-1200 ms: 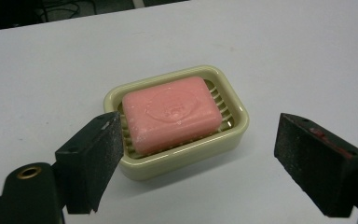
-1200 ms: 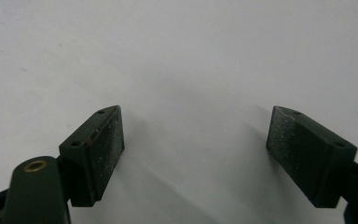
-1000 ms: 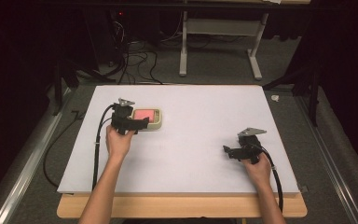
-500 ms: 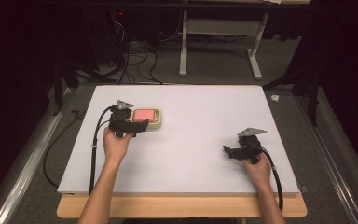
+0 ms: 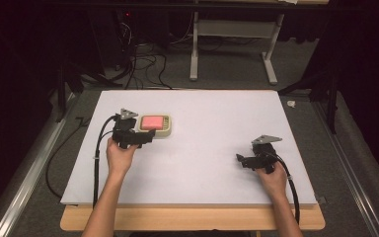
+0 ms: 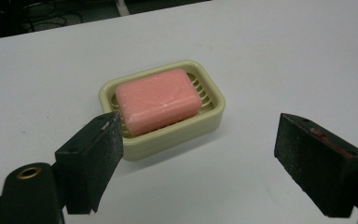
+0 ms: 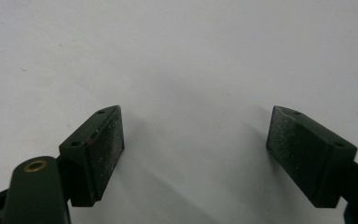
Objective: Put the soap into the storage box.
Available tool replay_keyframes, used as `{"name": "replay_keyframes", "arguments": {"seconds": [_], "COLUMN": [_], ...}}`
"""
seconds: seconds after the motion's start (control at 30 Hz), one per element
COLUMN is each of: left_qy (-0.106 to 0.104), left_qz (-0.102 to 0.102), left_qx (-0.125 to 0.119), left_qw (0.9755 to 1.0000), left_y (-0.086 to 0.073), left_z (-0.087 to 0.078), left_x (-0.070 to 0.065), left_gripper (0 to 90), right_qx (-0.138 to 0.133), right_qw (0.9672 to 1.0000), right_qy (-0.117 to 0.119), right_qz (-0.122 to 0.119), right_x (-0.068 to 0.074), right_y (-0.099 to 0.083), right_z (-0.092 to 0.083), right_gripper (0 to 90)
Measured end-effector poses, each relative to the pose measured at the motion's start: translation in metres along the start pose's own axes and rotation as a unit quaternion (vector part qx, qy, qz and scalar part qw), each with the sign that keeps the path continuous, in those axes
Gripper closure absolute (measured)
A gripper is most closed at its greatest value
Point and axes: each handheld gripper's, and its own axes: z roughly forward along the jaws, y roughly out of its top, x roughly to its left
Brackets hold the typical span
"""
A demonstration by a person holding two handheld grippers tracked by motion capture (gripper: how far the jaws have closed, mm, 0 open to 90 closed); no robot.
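Note:
A pink bar of soap (image 6: 157, 101) lies in a cream ribbed soap dish (image 6: 213, 105) on the white table. In the high view the soap (image 5: 152, 121) and its dish (image 5: 168, 129) sit left of centre. My left gripper (image 5: 147, 139) hovers just in front of the dish, open; in the left gripper view its jaws (image 6: 200, 161) stand wide apart, with the dish just past the left jaw. My right gripper (image 5: 242, 161) rests low over bare table at the right, open, with nothing between the jaws (image 7: 196, 149).
The white table top (image 5: 212, 118) has a wooden front edge (image 5: 192, 218). Cables (image 5: 96, 163) trail from each gripper toward the person. Beyond the table lie a dark floor, loose cords and a white desk frame (image 5: 232, 44).
My left gripper has drifted slightly toward the soap dish. The right gripper has stayed where it was.

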Motion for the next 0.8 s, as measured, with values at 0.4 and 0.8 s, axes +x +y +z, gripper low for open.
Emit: {"name": "replay_keyframes", "arguments": {"seconds": [0.4, 0.8], "left_qy": [-0.004, -0.004], "left_qz": [0.000, 0.004], "left_qx": [-0.006, -0.015], "left_qw": [1.0000, 0.9999], "left_y": [-0.009, -0.017], "left_z": [-0.011, -0.024], "left_x": [0.001, 0.000], "left_gripper": [16.2, 16.1], "right_qx": [0.000, 0.000], "right_qw": [1.0000, 1.0000], "right_qy": [0.000, 0.000], "right_qz": [0.000, 0.000], "right_x": [0.000, 0.000], "right_y": [0.000, 0.000], "right_z": [0.000, 0.000], "right_gripper": [19.5, 19.5]}}
